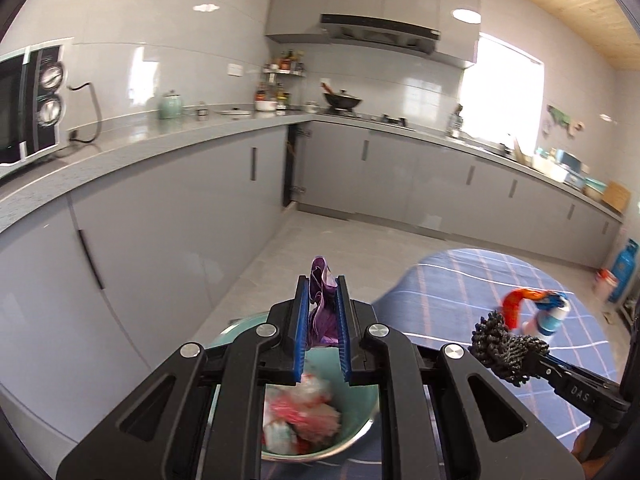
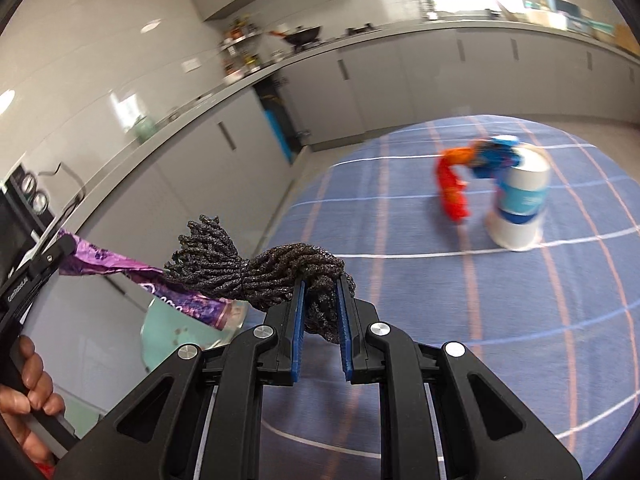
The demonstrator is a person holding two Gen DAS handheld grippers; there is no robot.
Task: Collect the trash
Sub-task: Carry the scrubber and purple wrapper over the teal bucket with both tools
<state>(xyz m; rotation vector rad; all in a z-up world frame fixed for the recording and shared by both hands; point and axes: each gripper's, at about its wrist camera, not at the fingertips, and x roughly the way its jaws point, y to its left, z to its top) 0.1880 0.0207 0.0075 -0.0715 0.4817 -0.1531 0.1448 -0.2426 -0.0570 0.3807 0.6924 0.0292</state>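
My left gripper (image 1: 323, 280) is shut on a crumpled purple wrapper (image 1: 322, 300), held above a teal bowl (image 1: 360, 432) that has red and white scraps in it. In the right wrist view the same wrapper (image 2: 120, 270) hangs over the bowl (image 2: 176, 340) at the left. My right gripper (image 2: 321, 280) is shut on a bundle of black cord (image 2: 256, 272), also seen at the right in the left wrist view as the dark bundle (image 1: 504, 346). On the blue checked tablecloth (image 2: 460, 320) stands a white and blue cup (image 2: 520, 200) with red and blue wrappers (image 2: 452, 188) hanging from it.
Grey kitchen cabinets (image 1: 168, 248) and a worktop run along the left and the back. A microwave (image 1: 28, 104) sits at far left, a wok (image 1: 342, 100) on the stove. A hand (image 2: 28, 384) holds the left gripper's handle. A blue gas cylinder (image 1: 624, 268) stands on the floor at right.
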